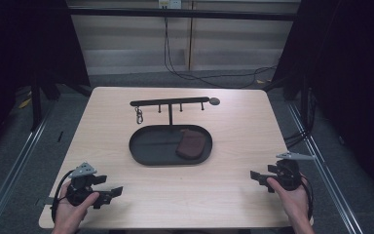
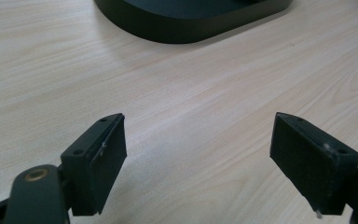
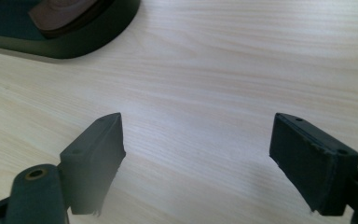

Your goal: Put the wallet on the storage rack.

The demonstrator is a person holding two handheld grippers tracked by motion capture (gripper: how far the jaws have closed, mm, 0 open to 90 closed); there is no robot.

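Overhead, a pale wooden table fills the middle of the high view, with a person's two hands coming in from the near edge, each holding a black two-jaw gripper. The left gripper sits at the near left corner of the table, gripped by the left hand; its jaws stand wide apart with nothing between them, as the left gripper view confirms, where bare wood grain lies between the two dark pads. The right gripper sits at the near right corner, held by the right hand; its jaws are likewise spread wide and hold nothing, with bare tabletop between its pads in the right gripper view. Ahead of both grippers, and between them, a black oval tray rests at the table's centre, well apart from either tool. A brown pouch lies inside the tray, on the side nearer the right gripper. From the tray's far side rises a thin post carrying a black horizontal hanger bar with short pegs; a small metal clip hangs from the end nearer the left gripper. Beyond the table, dark cables trail across the grey floor.
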